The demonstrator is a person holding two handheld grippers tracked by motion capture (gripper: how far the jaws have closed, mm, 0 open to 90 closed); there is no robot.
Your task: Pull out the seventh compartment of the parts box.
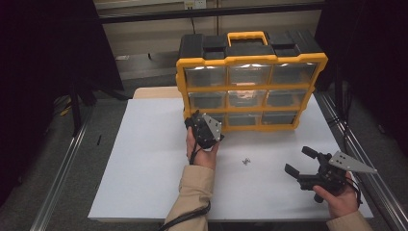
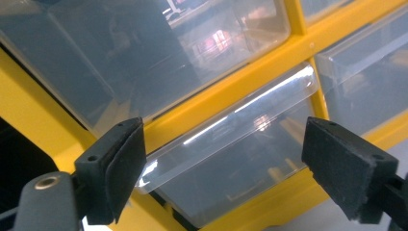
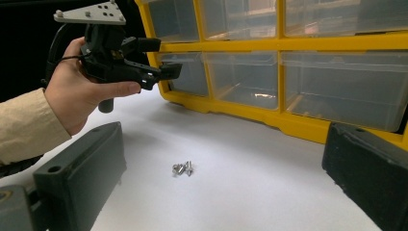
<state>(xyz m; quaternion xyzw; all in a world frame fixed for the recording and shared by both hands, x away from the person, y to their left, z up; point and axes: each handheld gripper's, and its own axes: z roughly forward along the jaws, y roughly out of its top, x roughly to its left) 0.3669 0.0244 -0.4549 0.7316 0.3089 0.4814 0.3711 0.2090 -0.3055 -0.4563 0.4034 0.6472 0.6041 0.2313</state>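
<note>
Jaws of the left gripper (image 2: 223, 163) stand wide, one on each side of the clear front lip of the bottom-left drawer (image 2: 231, 159) in the yellow organizer (image 1: 250, 89); the pads have not closed on it. In the right gripper view the upper jaw sits at the row above and the lower jaw at this drawer's front corner. The left gripper points forward at the cabinet, the left hand (image 1: 202, 151) wrapped around its handle from below, wrist bent up, beige sleeve running back to the table's near edge.

The right gripper (image 1: 300, 163) hangs with its jaws spread wide on nothing, aimed leftward across the white table (image 1: 144, 159). The right hand (image 1: 339, 197) holds it low at the near right corner. A few small screws (image 1: 246, 161) lie on the table between the two grippers.
</note>
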